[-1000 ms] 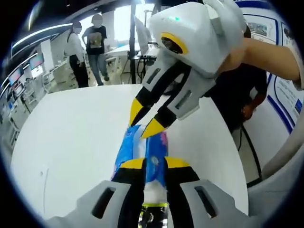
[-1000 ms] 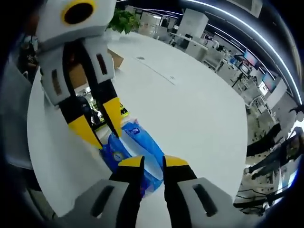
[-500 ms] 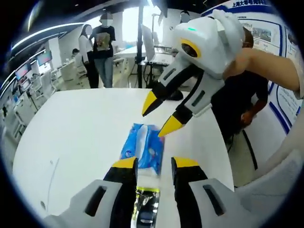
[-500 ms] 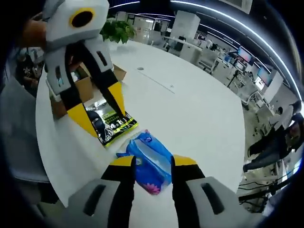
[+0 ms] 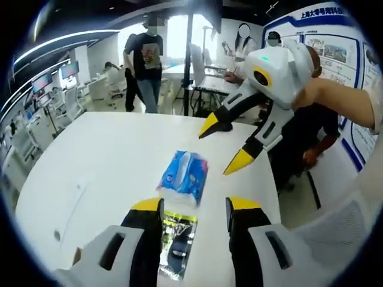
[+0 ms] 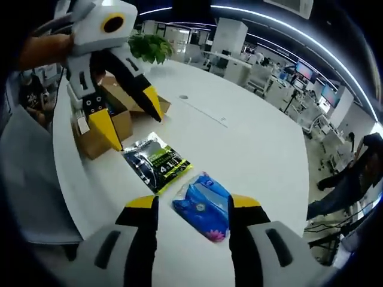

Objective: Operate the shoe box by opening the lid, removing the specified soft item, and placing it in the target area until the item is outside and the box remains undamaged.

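In the right gripper view, going left to right: the brown cardboard shoe box sits at ten o'clock with its flaps open, the left gripper hanging above it, yellow-tipped jaws spread wide and empty. Next comes a flat black-and-green foil packet, then, just beside it, the blue soft plastic tissue pack lying on the white round table, between the right gripper jaws, which stand wide and apart from it.

The placing step looks finished: the pack is out and released. What remains, I judge, is drawing both tools clear without nudging the box.

In the left gripper view the pack lies at twelve o'clock from the open jaws, the right gripper tilted down from two o'clock.
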`<state>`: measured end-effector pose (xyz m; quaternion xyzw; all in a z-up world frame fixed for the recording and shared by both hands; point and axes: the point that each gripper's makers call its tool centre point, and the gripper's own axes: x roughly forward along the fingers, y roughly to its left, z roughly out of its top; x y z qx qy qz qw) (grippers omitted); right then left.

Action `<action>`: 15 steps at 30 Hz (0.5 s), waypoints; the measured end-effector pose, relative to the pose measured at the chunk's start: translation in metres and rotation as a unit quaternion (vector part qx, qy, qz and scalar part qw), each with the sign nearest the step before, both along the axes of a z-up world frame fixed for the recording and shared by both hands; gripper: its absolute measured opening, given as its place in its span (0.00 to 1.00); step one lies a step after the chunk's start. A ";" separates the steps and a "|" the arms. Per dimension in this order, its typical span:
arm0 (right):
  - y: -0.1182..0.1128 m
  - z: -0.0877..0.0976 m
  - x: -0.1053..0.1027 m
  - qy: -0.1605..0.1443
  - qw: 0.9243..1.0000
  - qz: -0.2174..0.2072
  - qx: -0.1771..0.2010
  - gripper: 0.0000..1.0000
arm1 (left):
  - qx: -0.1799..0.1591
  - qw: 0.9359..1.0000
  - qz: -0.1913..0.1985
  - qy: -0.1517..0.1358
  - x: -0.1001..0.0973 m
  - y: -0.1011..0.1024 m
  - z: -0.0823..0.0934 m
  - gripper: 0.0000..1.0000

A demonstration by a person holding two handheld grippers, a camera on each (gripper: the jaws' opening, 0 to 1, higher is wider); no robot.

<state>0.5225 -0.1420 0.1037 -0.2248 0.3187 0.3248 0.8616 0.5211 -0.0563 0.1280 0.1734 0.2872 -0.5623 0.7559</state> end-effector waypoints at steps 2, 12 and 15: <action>0.005 0.004 -0.004 -0.001 1.000 -0.002 0.009 0.49 | -0.004 1.000 0.008 0.002 -0.002 0.008 0.003 0.45; 0.032 0.017 -0.025 0.000 1.000 0.012 0.014 0.57 | -0.016 0.999 0.037 -0.003 -0.012 0.055 0.020 0.52; 0.042 0.021 -0.030 -0.006 1.000 0.019 0.013 0.56 | -0.018 0.999 0.046 -0.006 -0.015 0.072 0.024 0.56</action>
